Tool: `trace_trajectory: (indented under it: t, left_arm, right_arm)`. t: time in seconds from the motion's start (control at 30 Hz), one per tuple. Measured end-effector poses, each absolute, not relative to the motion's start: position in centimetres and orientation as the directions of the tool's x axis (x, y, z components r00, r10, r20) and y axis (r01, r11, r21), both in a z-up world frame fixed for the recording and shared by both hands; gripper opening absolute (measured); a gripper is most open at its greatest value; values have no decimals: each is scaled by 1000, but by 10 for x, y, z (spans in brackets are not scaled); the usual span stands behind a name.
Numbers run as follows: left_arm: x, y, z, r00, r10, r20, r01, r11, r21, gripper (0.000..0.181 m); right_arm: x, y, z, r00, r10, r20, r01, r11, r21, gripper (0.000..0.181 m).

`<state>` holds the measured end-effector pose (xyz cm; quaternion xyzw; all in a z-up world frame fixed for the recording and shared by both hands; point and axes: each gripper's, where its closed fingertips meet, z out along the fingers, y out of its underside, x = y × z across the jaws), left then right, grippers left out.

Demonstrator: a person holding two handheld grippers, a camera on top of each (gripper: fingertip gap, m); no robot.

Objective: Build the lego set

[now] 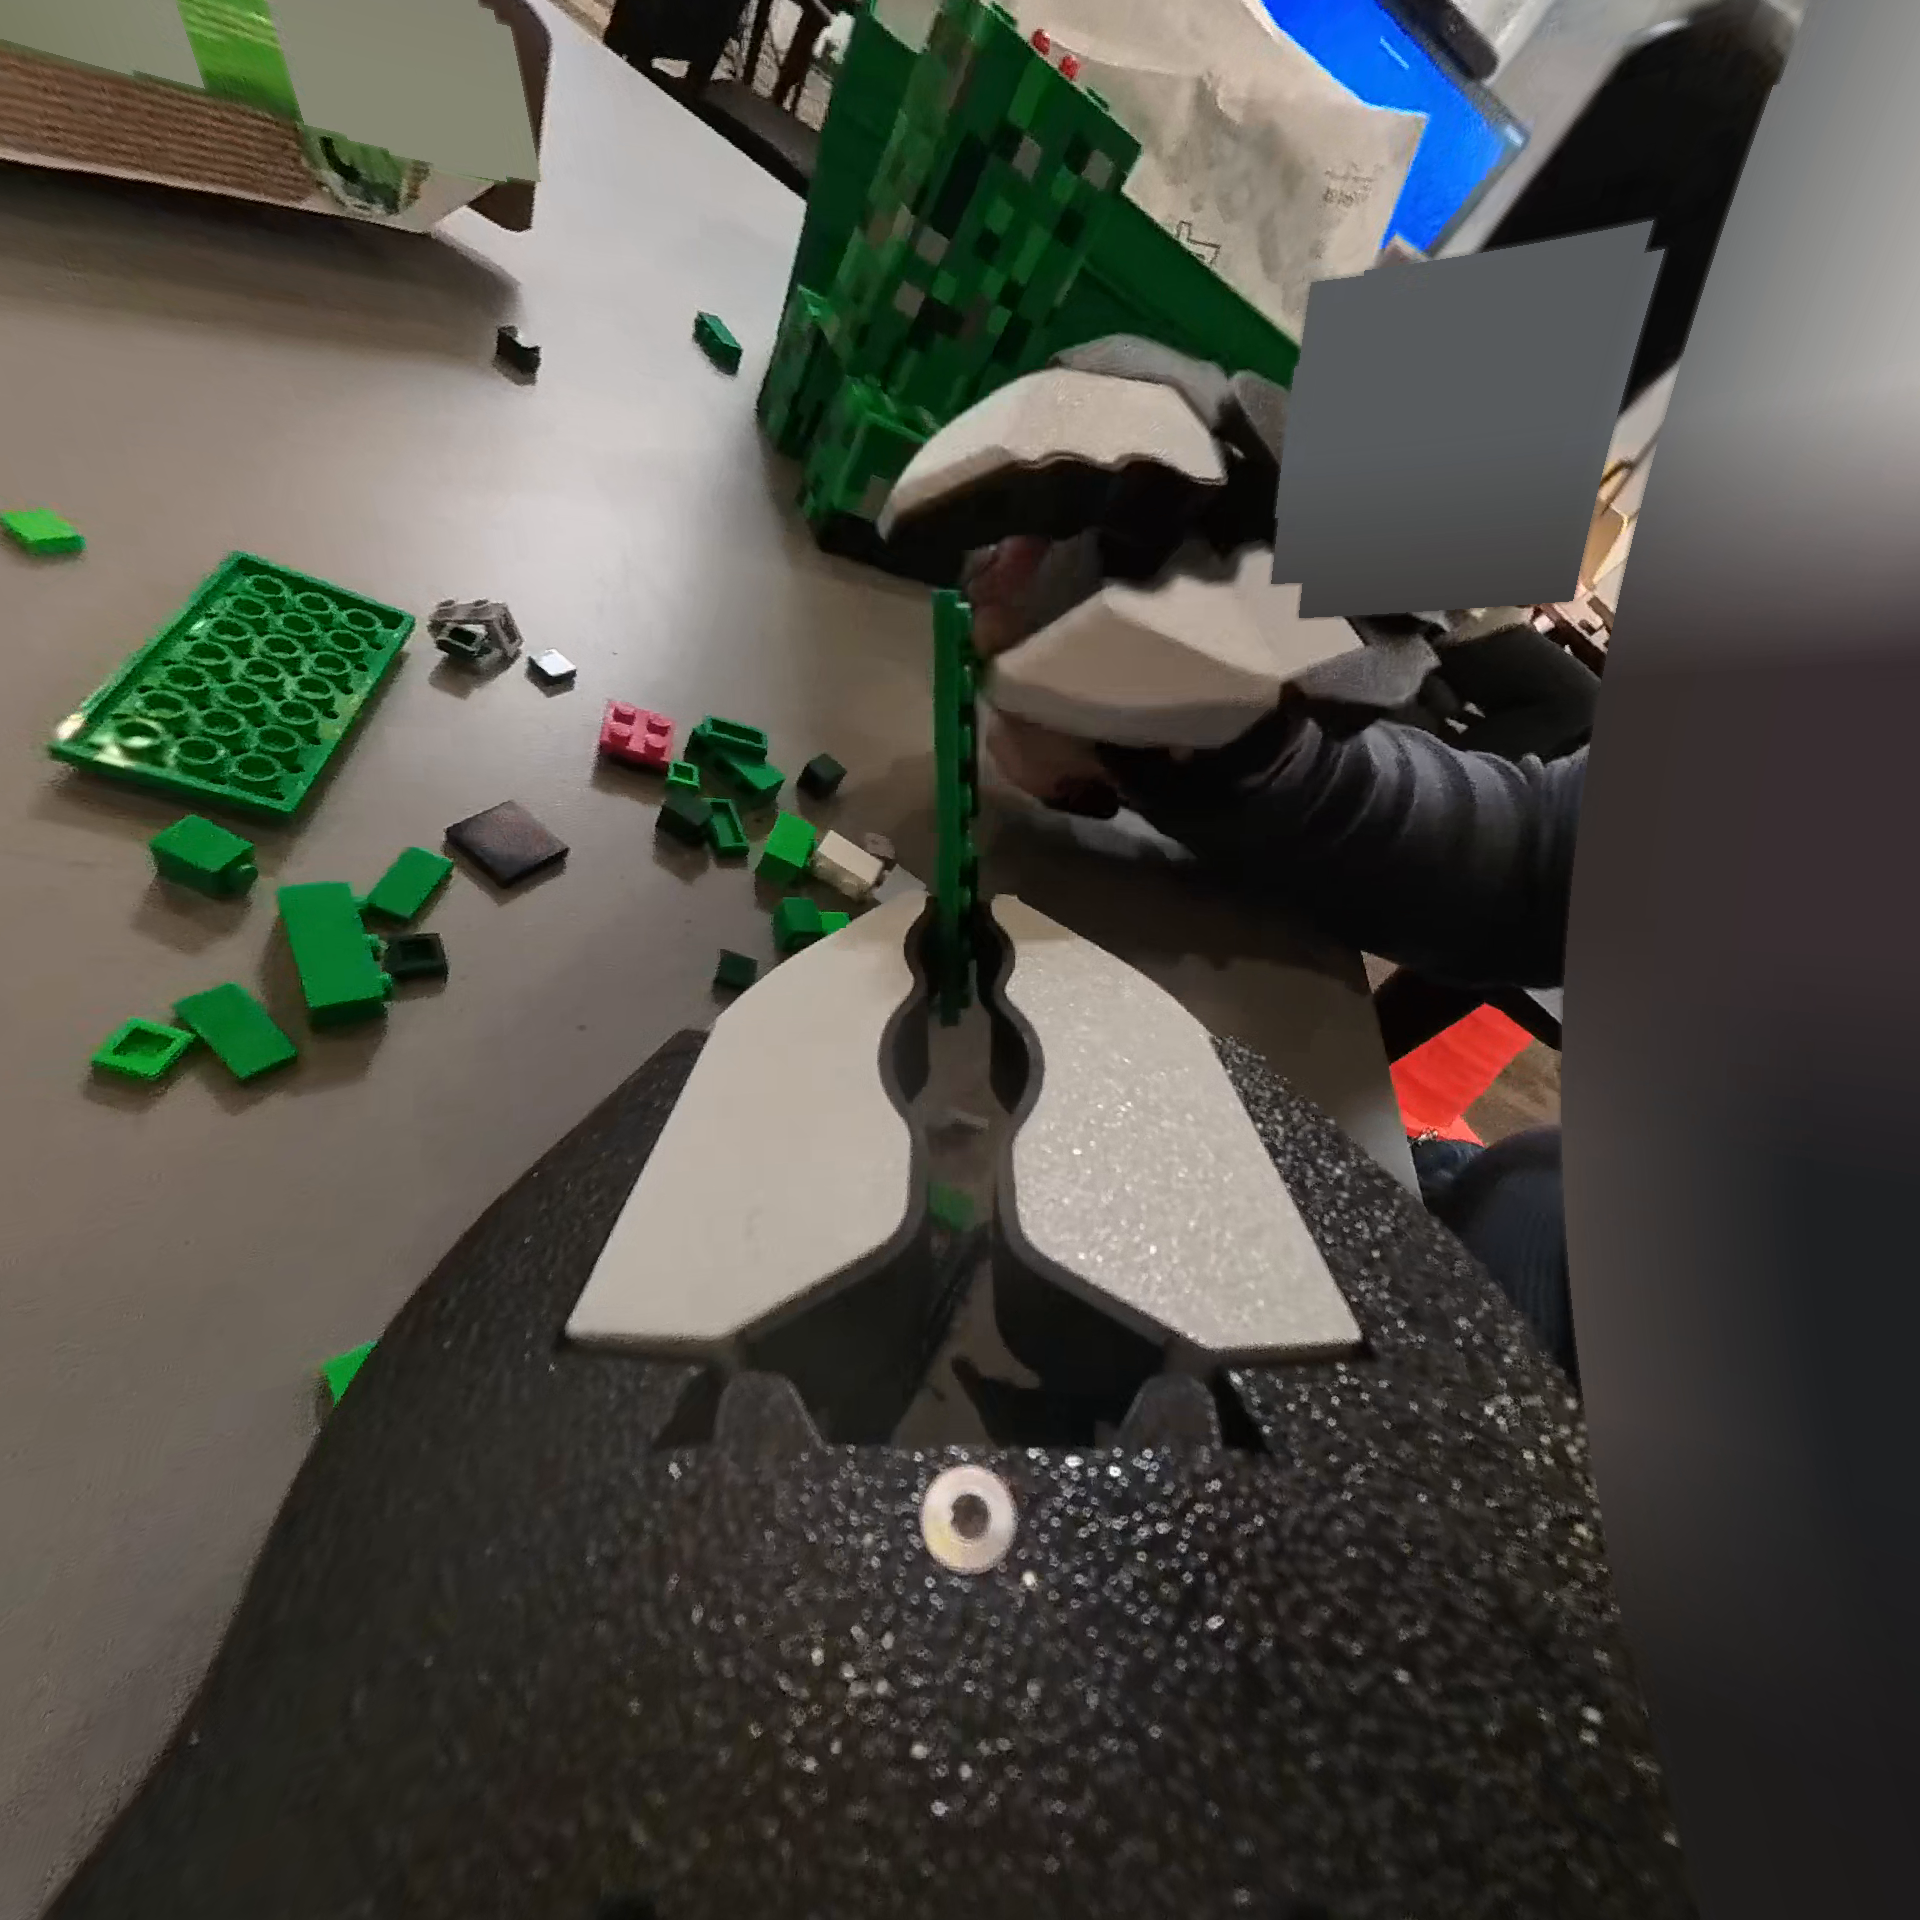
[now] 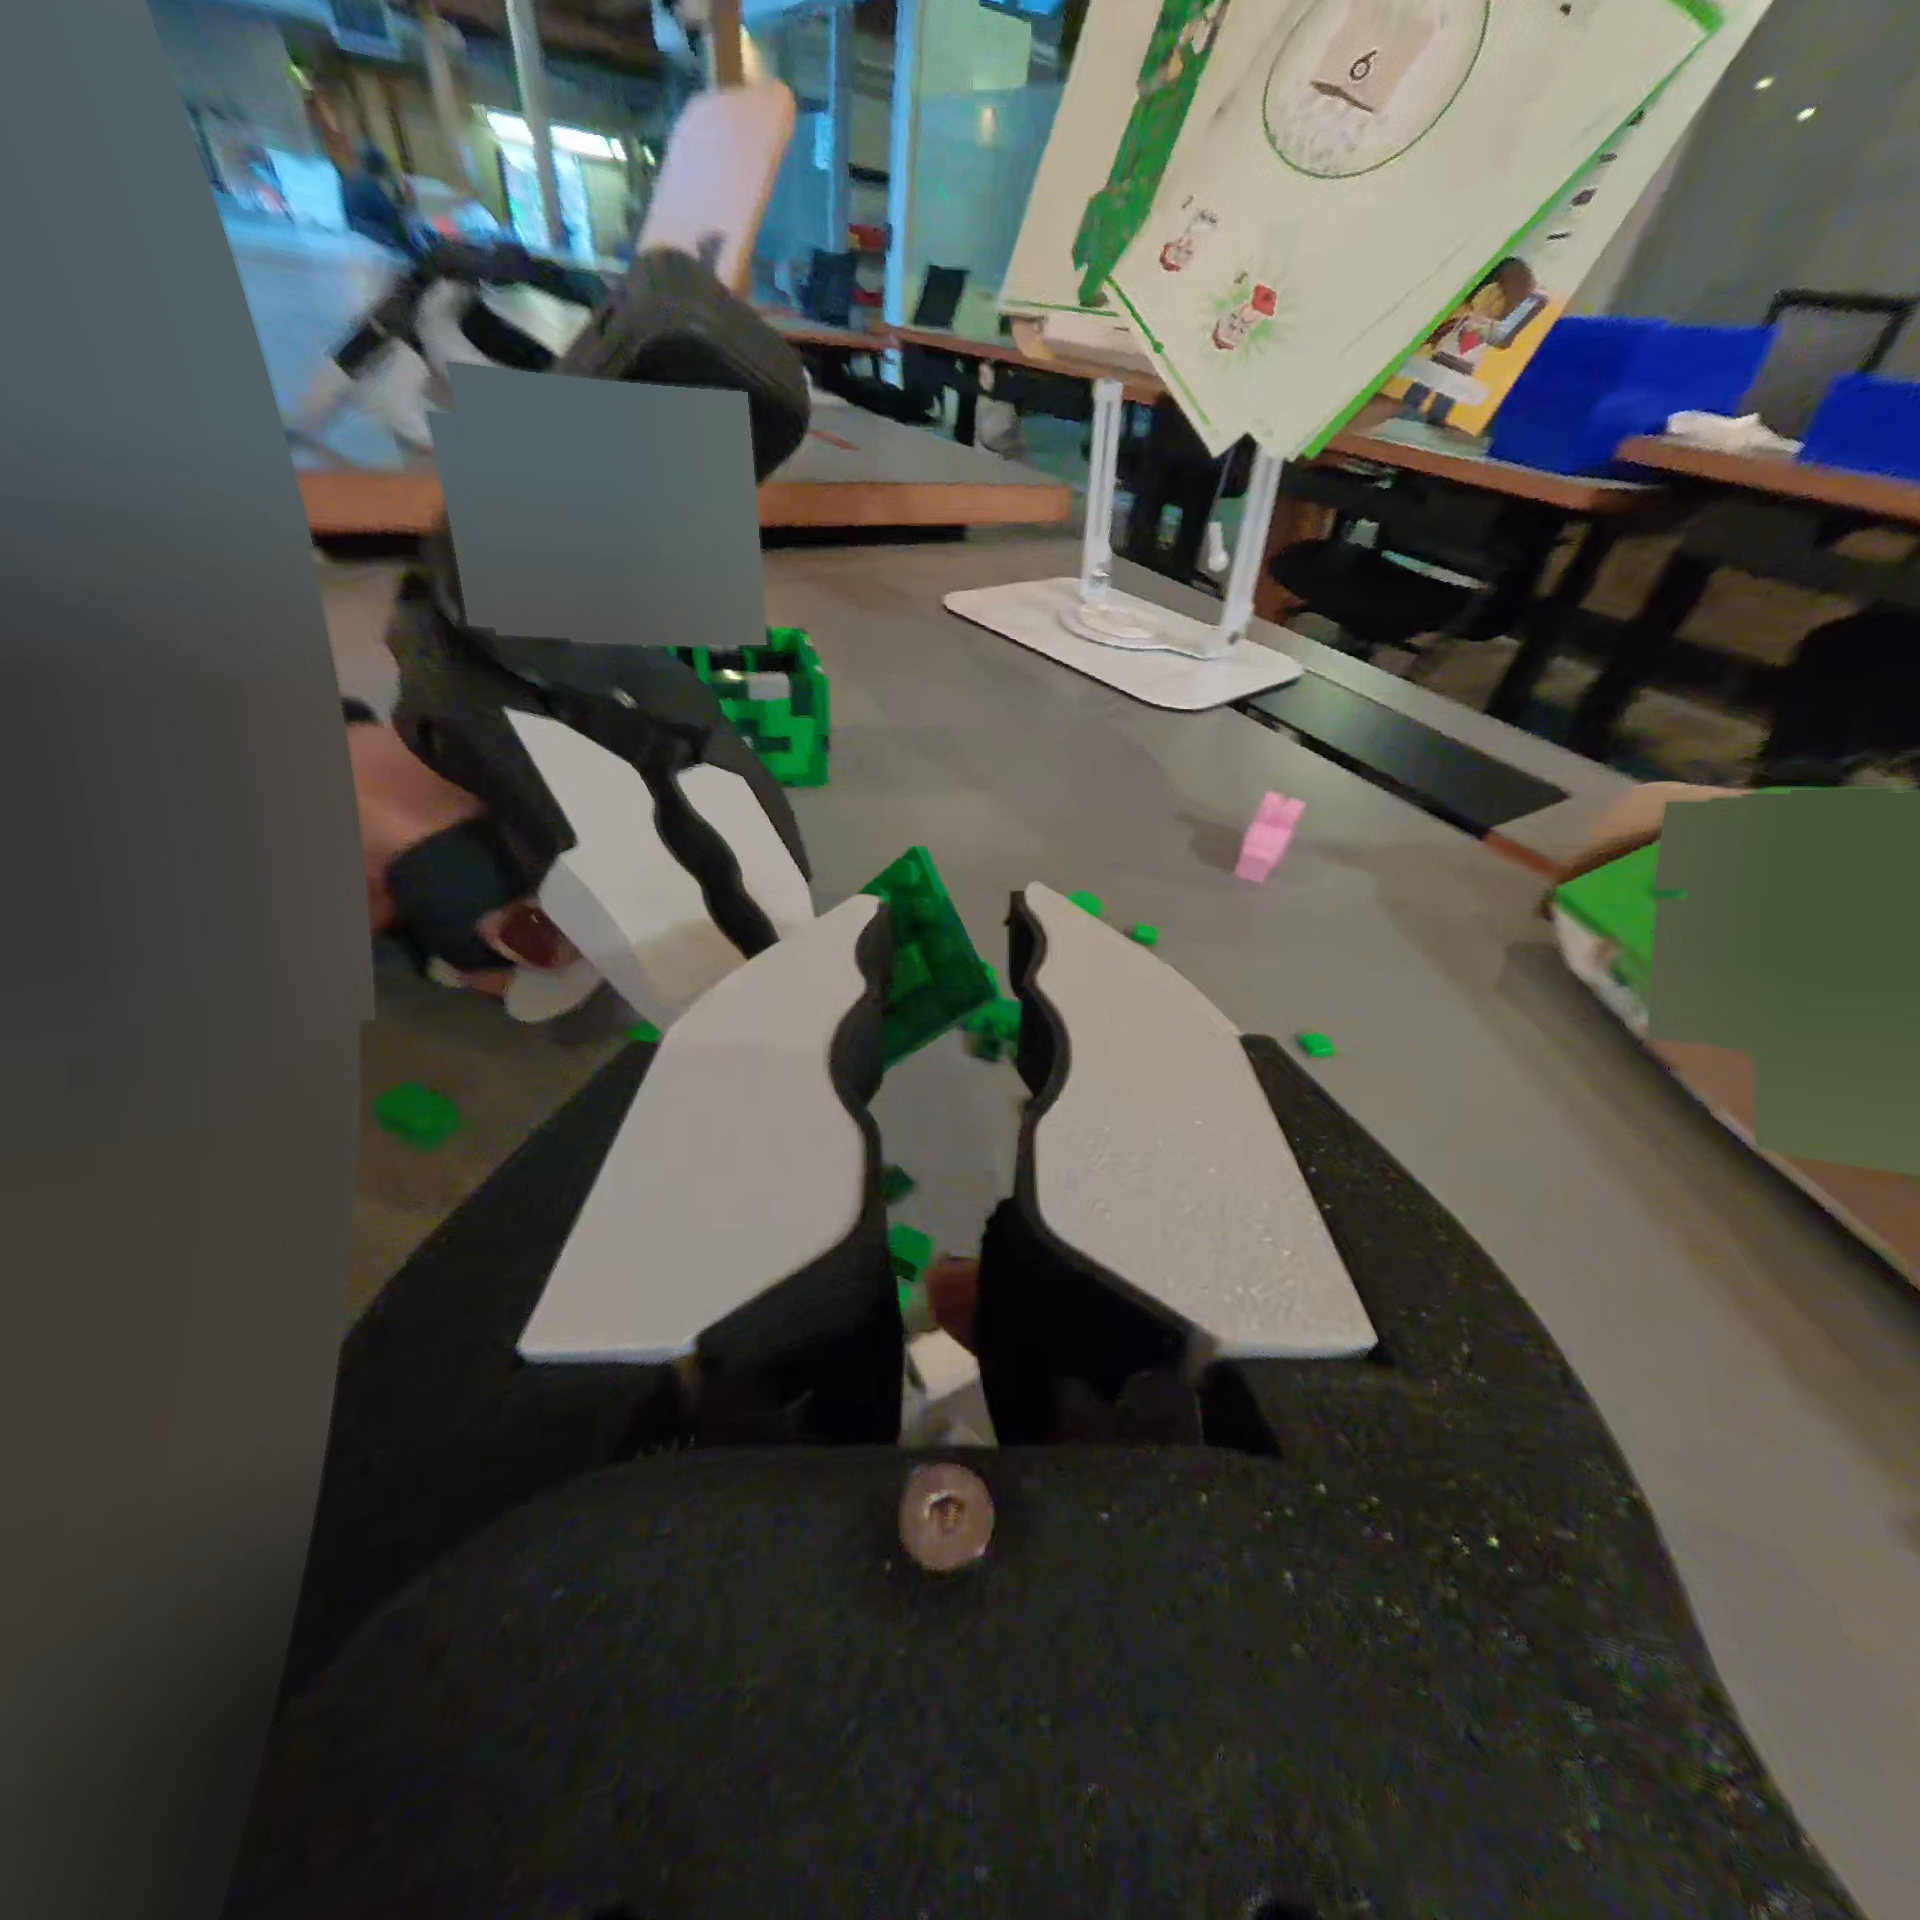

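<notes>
My left gripper [image 1: 954,935] is shut on a thin green plate [image 1: 954,769], which stands edge-on and upright out of its tips. My right gripper [image 1: 961,587] comes in from the right, open, with its two fingers on either side of the plate's top end. In the right wrist view the same plate [image 2: 925,966] lies tilted between my right gripper's [image 2: 948,914] spread fingertips, closer to the left finger. The left gripper [image 2: 764,940] holds it from the left. A tall green pixel-pattern model [image 1: 935,260] stands on the grey table behind.
A large green plate [image 1: 234,686] lies studs-down at left. Several loose green bricks [image 1: 727,779], a pink brick [image 1: 636,732] and a black tile [image 1: 506,842] lie scattered. A booklet [image 2: 1351,208] leans on a white stand [image 2: 1122,634]. A pink figure [image 2: 1268,836] stands on the table. The grippers' ends are close to 5 cm from one another. About 20 cm separates my right fingertips from the tall green pixel-pattern model [image 1: 935,260].
</notes>
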<state>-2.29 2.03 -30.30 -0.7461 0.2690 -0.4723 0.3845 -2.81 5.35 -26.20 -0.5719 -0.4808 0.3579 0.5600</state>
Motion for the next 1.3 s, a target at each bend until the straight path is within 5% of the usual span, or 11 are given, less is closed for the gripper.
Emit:
trace_trajectory:
  t: [0.17,0.43,0.7,0.9,1.07,1.3]
  left_arm:
    - [-28,25,-302,414,-729,545,13,-594,-805,5]
    - [-23,14,-303,322,-740,591,-26,-631,-776,5]
    - [-19,2,-318,294,-690,661,-136,-715,-686,6]
    - [-19,0,-320,301,-730,614,-170,-674,-718,9]
    - [-19,9,-305,306,-769,561,-77,-608,-791,30]
    - [-19,9,-303,296,-767,569,-62,-610,-790,9]
  right_arm:
    - [-30,49,-275,222,965,141,232,88,-969,40]
    - [-25,44,-283,146,959,243,305,190,-933,34]
    - [-22,32,-295,28,843,537,425,476,-770,33]
    - [-21,35,-302,33,907,420,449,361,-817,32]
    - [-25,48,-294,161,937,310,386,230,-894,32]
    - [-29,41,-286,152,963,220,312,165,-936,32]
